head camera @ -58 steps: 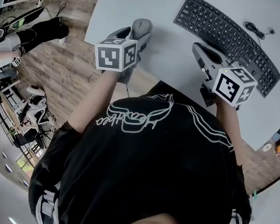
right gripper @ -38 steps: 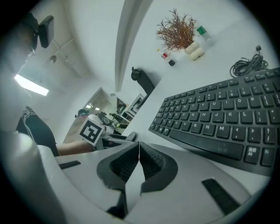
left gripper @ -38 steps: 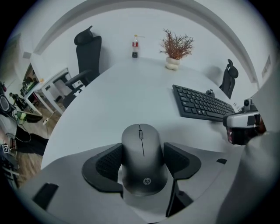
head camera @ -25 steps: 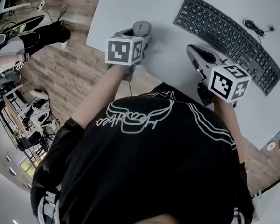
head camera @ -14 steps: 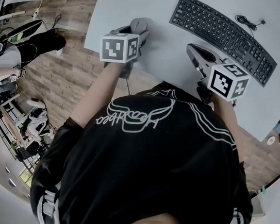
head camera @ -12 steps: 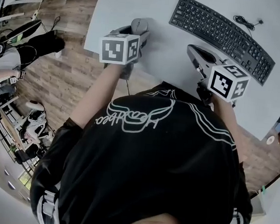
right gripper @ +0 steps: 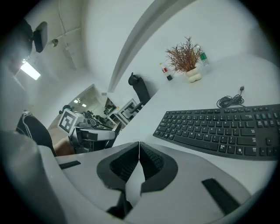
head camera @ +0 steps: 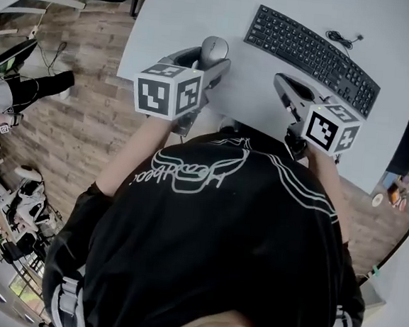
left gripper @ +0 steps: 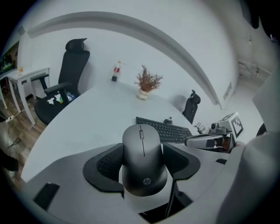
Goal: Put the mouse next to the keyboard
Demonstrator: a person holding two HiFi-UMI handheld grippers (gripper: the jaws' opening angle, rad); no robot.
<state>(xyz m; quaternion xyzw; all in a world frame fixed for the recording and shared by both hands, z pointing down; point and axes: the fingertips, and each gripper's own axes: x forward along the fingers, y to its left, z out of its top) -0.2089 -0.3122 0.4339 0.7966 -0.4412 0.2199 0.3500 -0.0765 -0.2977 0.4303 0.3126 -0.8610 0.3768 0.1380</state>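
A dark grey mouse (head camera: 214,48) (left gripper: 144,162) sits between the pads of my left gripper (head camera: 208,58) (left gripper: 144,151), which is shut on its sides. It hangs a little above the white table (head camera: 182,11) near the front left edge. The black keyboard (head camera: 314,51) (left gripper: 164,130) (right gripper: 223,129) lies further right, slanted across the table. My right gripper (head camera: 280,80) (right gripper: 139,144) hovers just in front of the keyboard's near edge, its jaws shut with the tips touching and nothing between them.
A coiled black cable (head camera: 343,37) (right gripper: 231,101) lies behind the keyboard. A small potted plant (left gripper: 148,83) (right gripper: 186,57) and a bottle (left gripper: 115,72) stand at the table's far side. An office chair (left gripper: 65,87) is beside the table's left edge, above wooden floor (head camera: 74,112).
My left gripper has risen with the mouse held in it and tipped toward level. The right gripper has lifted slightly, still shut.
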